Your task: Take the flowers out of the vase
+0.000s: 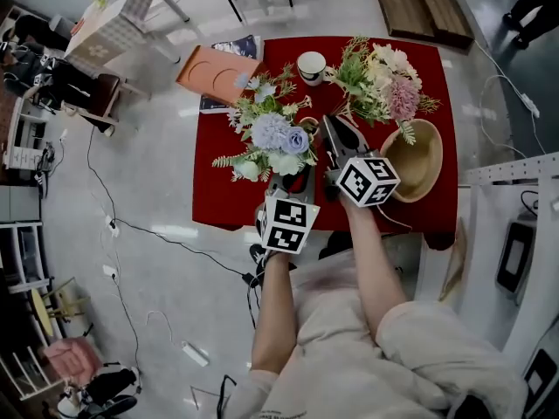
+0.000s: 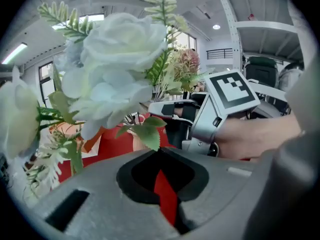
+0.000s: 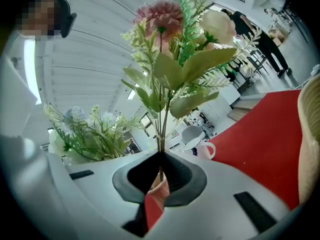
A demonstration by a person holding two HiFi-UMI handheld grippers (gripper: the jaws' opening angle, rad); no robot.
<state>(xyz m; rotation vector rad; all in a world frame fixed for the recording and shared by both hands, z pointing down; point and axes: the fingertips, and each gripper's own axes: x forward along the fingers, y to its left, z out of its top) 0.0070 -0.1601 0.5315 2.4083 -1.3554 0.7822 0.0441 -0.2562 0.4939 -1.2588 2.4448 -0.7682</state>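
Observation:
Two bunches of artificial flowers are over the red table (image 1: 227, 199). The pink-and-cream bunch (image 1: 384, 81) (image 3: 170, 44) rises from between my right gripper's (image 1: 332, 129) (image 3: 160, 155) jaws, which are shut on its stems. The rim of a small terracotta vase (image 3: 160, 186) shows just under them. The blue-and-white bunch (image 1: 266, 138) (image 2: 115, 69) stands up in front of my left gripper (image 1: 293, 177) (image 2: 159, 151). Its stems run down into the shut jaw tips. The right gripper's marker cube (image 2: 231, 90) is close on the right.
A wooden bowl (image 1: 419, 160) (image 3: 311, 134) sits at the table's right. A white mug (image 1: 311, 66) (image 3: 197, 143) stands at the back, with an orange board (image 1: 214, 75) at the back left corner. Cables lie on the floor on the left. People stand far off.

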